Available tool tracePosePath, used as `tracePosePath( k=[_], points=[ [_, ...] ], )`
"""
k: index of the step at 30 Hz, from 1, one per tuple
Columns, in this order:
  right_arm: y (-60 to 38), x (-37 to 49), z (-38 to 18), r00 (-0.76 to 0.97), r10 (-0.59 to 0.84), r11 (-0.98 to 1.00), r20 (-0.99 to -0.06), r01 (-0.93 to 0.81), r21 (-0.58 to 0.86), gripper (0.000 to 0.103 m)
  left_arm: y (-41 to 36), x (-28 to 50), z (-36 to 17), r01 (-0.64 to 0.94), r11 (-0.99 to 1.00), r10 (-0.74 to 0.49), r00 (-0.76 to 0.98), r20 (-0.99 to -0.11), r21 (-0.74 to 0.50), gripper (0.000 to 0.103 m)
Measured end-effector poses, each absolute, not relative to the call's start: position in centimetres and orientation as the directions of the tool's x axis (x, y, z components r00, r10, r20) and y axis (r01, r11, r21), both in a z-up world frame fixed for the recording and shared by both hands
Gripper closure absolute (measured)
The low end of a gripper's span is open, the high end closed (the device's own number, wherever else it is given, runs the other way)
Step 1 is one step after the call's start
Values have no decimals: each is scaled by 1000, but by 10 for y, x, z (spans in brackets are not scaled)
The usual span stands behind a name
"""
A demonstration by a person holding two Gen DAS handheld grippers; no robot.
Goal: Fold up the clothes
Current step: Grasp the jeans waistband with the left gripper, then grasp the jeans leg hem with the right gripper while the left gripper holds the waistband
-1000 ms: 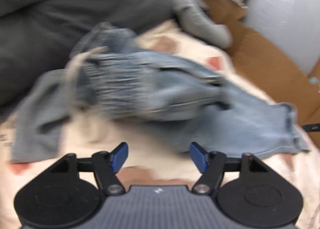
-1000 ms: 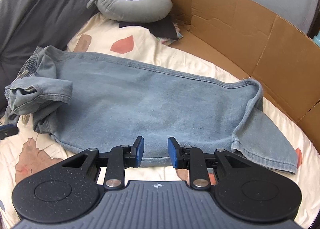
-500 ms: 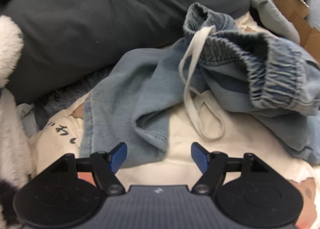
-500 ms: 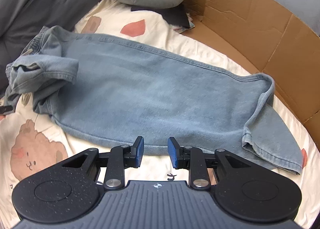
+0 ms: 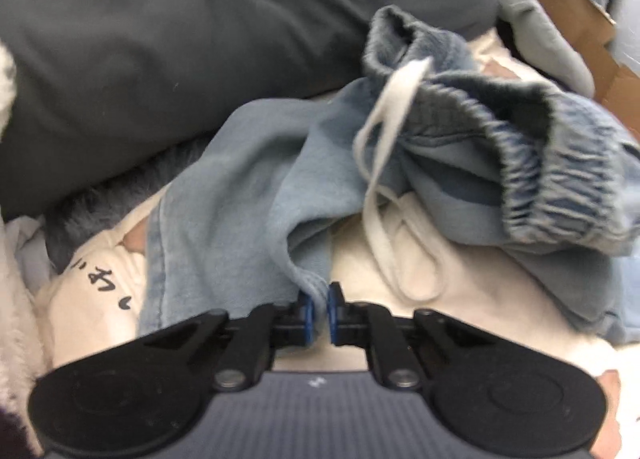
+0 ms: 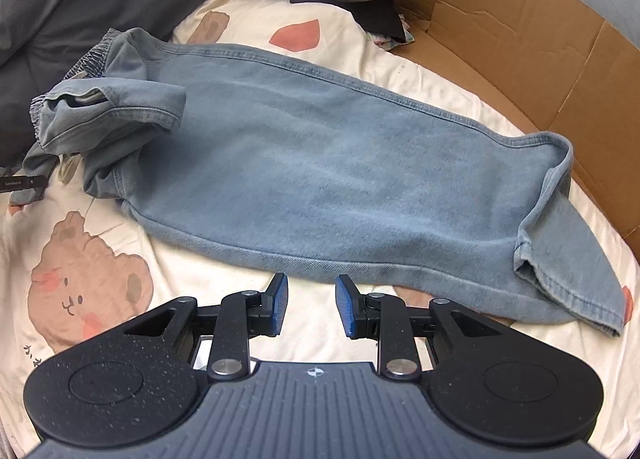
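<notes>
The left gripper (image 5: 318,309), wide open half a second ago, has just been closing and is now pinching a folded hem corner of the jeans (image 6: 340,163) between its fingers (image 5: 306,311). The right gripper (image 6: 311,309) is hovering half-open over the bedsheet (image 6: 224,283), just short of the jeans' near edge, gripping nothing. The jeans are lying spread across the bed, waistband (image 5: 560,179) bunched at the left gripper's end.

Both wrist cameras looked steeply down, the left close on the light-blue denim trousers (image 5: 256,195) that the right one showed whole (image 6: 340,163).
</notes>
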State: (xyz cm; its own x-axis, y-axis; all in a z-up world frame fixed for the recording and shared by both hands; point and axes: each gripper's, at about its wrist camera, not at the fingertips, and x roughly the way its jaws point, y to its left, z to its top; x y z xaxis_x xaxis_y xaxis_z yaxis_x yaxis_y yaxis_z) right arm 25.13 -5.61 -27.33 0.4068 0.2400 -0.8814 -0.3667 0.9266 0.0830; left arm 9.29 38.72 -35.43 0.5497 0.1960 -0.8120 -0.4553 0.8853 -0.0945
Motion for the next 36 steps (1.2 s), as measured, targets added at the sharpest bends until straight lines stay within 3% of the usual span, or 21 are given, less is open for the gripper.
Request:
tracePosePath(
  k=[1, 23, 29, 32, 34, 36],
  points=[
    [-56, 249, -274, 407, 246, 926, -880, -366, 89, 70, 384, 91, -349, -450, 887, 188, 555, -810, -102, 100],
    [-21, 189, -283, 319, 462, 842, -827, -450, 298, 70, 267, 71, -281, -249, 905, -121, 629, -768, -346, 101],
    [9, 175, -277, 264, 592, 758, -762, -504, 414, 54, 245, 64, -259, -135, 878, -269, 655, -706, -460, 103],
    [33, 170, -276, 227, 650, 703, -725, -540, 462, 51, 224, 67, -254, -72, 905, -278, 647, -710, -419, 103],
    [50, 170, -280, 210, 655, 688, -726, -563, 458, 45, 222, 68, -257, -88, 908, -263, 641, -721, -409, 103],
    [66, 172, -285, 194, 657, 673, -729, -586, 451, 45, 229, 68, -260, -129, 910, -229, 637, -736, -395, 103]
  ],
)
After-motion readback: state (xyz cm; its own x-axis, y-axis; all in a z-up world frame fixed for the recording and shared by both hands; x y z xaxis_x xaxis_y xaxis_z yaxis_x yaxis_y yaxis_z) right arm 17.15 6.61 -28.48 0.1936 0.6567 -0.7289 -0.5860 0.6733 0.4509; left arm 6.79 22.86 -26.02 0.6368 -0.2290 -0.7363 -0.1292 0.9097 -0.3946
